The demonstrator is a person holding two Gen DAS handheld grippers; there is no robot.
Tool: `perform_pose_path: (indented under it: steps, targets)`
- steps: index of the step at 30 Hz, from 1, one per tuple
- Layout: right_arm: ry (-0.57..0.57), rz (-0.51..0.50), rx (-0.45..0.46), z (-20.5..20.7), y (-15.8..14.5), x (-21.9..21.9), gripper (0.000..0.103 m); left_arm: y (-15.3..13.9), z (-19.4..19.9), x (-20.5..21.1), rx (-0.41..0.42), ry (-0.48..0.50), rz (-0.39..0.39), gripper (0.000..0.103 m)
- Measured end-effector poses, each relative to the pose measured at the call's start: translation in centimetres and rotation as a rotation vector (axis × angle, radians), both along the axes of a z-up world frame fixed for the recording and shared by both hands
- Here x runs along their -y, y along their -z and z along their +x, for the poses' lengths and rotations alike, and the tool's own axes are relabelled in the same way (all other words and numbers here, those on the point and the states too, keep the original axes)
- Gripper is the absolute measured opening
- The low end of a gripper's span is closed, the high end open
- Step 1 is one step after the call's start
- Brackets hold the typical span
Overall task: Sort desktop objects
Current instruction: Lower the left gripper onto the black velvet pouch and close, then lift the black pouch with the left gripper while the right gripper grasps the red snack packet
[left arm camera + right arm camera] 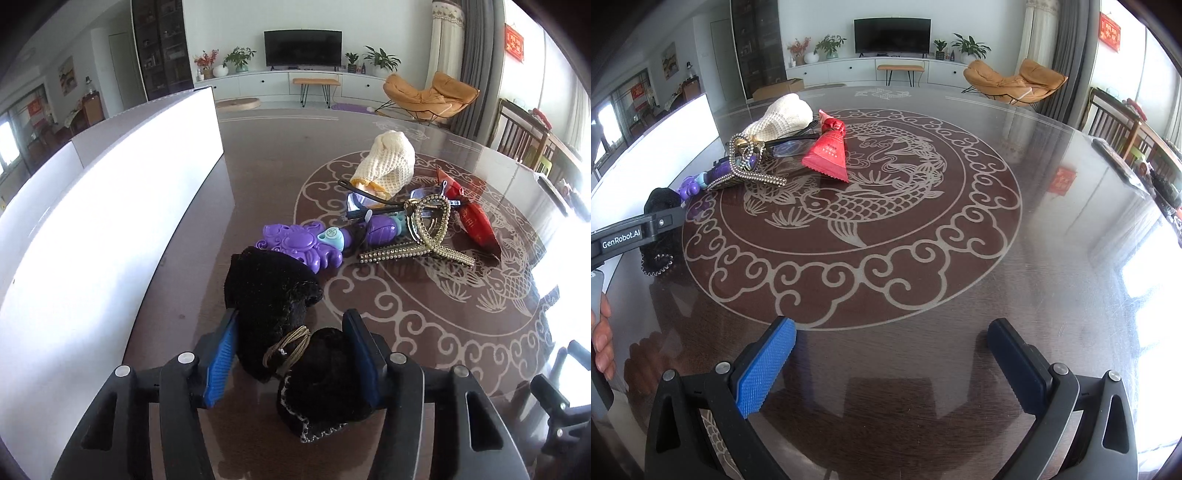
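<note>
Down on the dark glossy surface (1015,258), with its pale fish and cloud pattern, the left claw (291,354) has its 2 blue-padded fingers (221,360) set on either side of 1 black knitted pouch (273,295). The pouch is tied at its middle with a tan cord (288,345). The right pad presses against the fabric, and the left pad touches its edge, so the claw is pinching the pouch, which lies on the surface. From the right wrist view the same claw (670,216) shows at the left edge, with the pouch (659,199) under it and fingertips of 1 hand (602,343) below.

Beyond the pouch lies a loose pile. It holds 1 purple toy (306,245) with teal parts, 1 beaded hair clip (424,236), 1 pair of glasses (369,205), 1 cream knitted pouch (388,166) and 1 red packet (476,221). The toy sits just beside the black pouch. The clip lies over the toy's far end, and the glasses rest against the cream pouch.

To the left stands 1 white box (92,229), its wall bright with glare; its inside cannot be made out.

The right claw (892,363) hovers with its 2 fingers spread wide over a bare part of the surface, well apart from the pile, holding nothing.
</note>
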State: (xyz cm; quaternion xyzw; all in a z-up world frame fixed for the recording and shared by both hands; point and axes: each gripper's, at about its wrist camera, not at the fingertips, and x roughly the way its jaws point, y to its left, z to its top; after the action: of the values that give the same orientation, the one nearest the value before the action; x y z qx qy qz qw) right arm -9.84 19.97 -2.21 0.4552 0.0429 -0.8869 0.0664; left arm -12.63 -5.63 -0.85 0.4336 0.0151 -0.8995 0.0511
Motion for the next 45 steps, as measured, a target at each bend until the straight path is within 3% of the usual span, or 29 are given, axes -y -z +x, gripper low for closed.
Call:
perform_pose_path:
  steps: [4,7,14,17,19,21,23,28,29,31,36,41,44,45]
  targets:
    - [0.000,0.000,0.000,0.0,0.0,0.0,0.103,-0.4,1.2,0.6,-0.014,0.122,0.020,0.049]
    - [0.000,0.000,0.000,0.0,0.0,0.0,0.103,0.1,2.2,0.1,-0.021,0.188,-0.012,0.049]
    - [-0.004,-0.001,0.001,-0.3,0.0,0.2,0.103,0.3,2.3,1.2,-0.036,0.195,0.066,0.049]
    - [-0.118,-0.072,0.022,-2.3,-0.8,1.0,0.101,0.5,2.1,1.4,-0.025,0.192,0.079,0.049]
    - [-0.138,-0.025,-0.039,-4.4,-2.4,2.2,0.087,0.5,2.1,1.4,-0.024,0.191,0.075,0.049]
    - [-0.187,-0.010,-0.086,-7.3,-4.1,4.0,0.083,0.6,2.2,1.4,-0.022,0.189,0.072,0.049]
    - [-0.211,0.002,-0.033,-11.1,-4.1,5.8,0.081,0.6,2.2,1.4,-0.020,0.188,0.072,0.050]
    - [-0.205,0.025,0.128,-17.4,-1.0,8.4,0.059,0.6,2.2,1.5,-0.019,0.187,0.075,0.050]
    - [-0.203,0.029,0.117,-17.6,-0.9,8.6,0.054,0.6,2.3,1.5,-0.019,0.187,0.075,0.050]
    - [-0.205,-0.001,0.111,-17.6,-1.1,8.5,0.027,0.6,2.2,1.4,-0.018,0.188,0.070,0.050]
    - [-0.214,-0.035,0.100,-13.2,-0.9,6.9,0.025,0.5,2.5,1.2,-0.019,0.198,0.066,0.050]
    - [-0.252,-0.041,0.060,-2.8,-0.9,3.4,0.025,0.4,5.8,0.5,-0.020,0.261,0.063,0.051]
    - [-0.264,-0.048,0.056,1.5,-0.9,1.6,0.028,0.3,7.2,0.7,-0.017,0.252,0.101,0.065]
    - [-0.266,-0.059,0.056,2.0,-1.1,1.1,0.032,0.3,7.4,1.0,-0.011,0.240,0.119,0.076]
